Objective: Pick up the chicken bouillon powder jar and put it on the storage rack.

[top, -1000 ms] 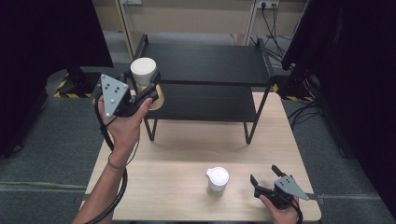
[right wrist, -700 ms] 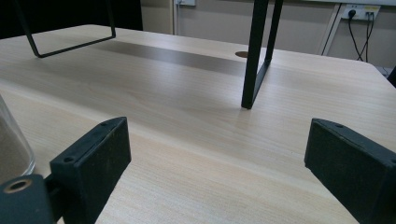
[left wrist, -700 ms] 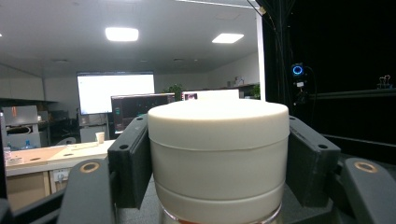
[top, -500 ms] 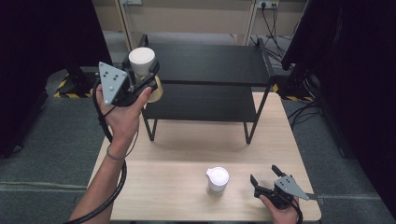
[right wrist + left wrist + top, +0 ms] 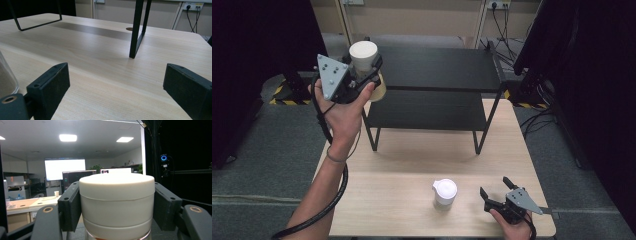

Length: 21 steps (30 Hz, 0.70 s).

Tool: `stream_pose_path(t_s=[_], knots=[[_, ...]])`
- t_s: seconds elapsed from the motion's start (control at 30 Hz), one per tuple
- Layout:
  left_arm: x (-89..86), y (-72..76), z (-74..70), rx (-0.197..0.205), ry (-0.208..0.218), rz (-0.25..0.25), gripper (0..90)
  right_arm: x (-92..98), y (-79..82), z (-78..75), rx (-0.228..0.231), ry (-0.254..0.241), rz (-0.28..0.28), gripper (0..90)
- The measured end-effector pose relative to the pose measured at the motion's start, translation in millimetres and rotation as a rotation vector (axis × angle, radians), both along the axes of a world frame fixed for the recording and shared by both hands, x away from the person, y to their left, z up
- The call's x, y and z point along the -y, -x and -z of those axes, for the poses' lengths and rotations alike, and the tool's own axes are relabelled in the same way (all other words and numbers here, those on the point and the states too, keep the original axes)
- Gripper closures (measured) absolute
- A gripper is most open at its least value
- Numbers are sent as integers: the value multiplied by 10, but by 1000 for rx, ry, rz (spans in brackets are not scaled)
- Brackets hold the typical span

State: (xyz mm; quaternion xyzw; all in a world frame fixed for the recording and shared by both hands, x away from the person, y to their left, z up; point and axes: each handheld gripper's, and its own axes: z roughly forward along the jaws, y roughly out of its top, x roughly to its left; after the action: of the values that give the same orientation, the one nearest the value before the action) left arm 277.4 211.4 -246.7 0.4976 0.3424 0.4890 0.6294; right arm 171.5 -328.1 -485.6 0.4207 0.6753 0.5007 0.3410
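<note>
A jar with a cream-white lid [image 5: 363, 53] is raised in the air beside the left end of the black rack's top shelf [image 5: 437, 67]. My left gripper [image 5: 365, 70] is shut on it, a black pad on either side just under the lid. In the left gripper view the jar [image 5: 116, 195] sits upright between the pads [image 5: 70, 206]. A second white-lidded jar [image 5: 445, 191] stands on the wooden table [image 5: 412, 150] near the front. Just right of it my right gripper [image 5: 496, 187] rests low at the table, open, nothing between its fingers [image 5: 50, 85].
The black two-tier rack stands at the back of the table; its lower shelf [image 5: 427, 109] is bare and one leg [image 5: 137, 30] rises ahead of the right gripper. The glass side of the second jar [image 5: 6, 80] shows beside the right gripper's left pad.
My left hand has lifted the jar a little higher, up beside the top shelf's left end. The right gripper and the jar on the table have not moved.
</note>
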Motion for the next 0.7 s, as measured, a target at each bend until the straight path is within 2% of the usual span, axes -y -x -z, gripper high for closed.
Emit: stream_pose_path(t_s=[0.43,0.7], knots=[[21,-180,-122,-5,1,-15,338,0,0,1,0,-2,-1,72],[24,-310,-181,-27,-16,-38,337,4,-1,2,0,-3,-1,72]])
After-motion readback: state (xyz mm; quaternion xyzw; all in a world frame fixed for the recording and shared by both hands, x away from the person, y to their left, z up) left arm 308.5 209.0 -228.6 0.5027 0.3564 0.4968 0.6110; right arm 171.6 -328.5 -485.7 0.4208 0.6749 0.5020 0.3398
